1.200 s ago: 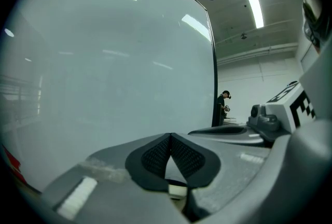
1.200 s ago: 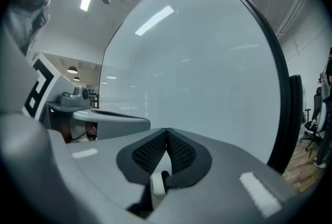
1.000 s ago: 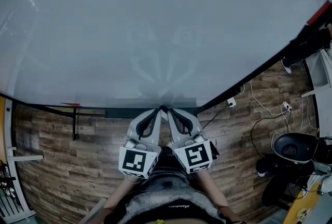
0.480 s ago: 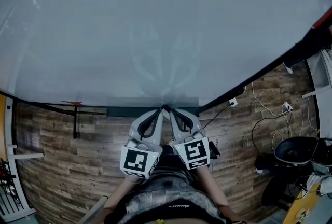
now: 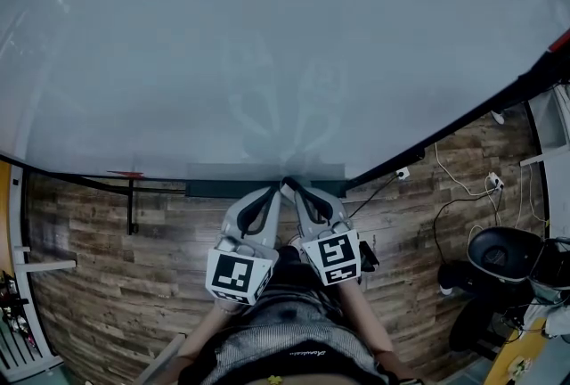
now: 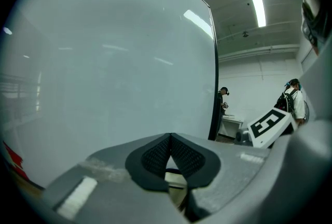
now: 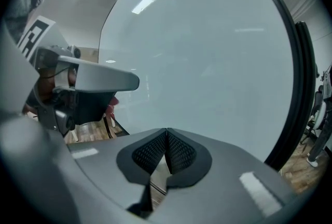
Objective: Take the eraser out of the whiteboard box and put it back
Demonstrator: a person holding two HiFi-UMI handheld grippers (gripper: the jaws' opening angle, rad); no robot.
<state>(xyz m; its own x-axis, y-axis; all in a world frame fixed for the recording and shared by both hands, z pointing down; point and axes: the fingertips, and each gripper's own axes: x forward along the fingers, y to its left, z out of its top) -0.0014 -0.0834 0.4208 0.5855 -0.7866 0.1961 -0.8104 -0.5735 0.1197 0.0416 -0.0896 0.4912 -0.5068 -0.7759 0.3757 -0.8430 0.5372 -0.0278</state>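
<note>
At the far left of the head view, a small red thing (image 5: 125, 174) sits on the lower edge of the whiteboard (image 5: 267, 45), above the wooden floor (image 5: 107, 267). Further right, the dark whiteboard box (image 5: 214, 190) runs along that same edge. The left gripper (image 5: 273, 189) points at the box with its tips at the box's front wall. In the left gripper view, the left gripper (image 6: 170, 139) has its ribbed pads (image 6: 155, 154) meeting at the tip, with nothing clamped between them.

Just beside it, the right gripper (image 5: 288, 184) also reaches the box, and the two grippers' tips nearly touch. In the right gripper view, the right gripper (image 7: 166, 136) is likewise closed, pad against pad, and empty.

The eraser cannot be made out in any view, and neither pair of jaws holds it.

Toward the right, white cables (image 5: 454, 187) trail over the floor, and a black chair (image 5: 503, 254) stands near the edge.
</note>
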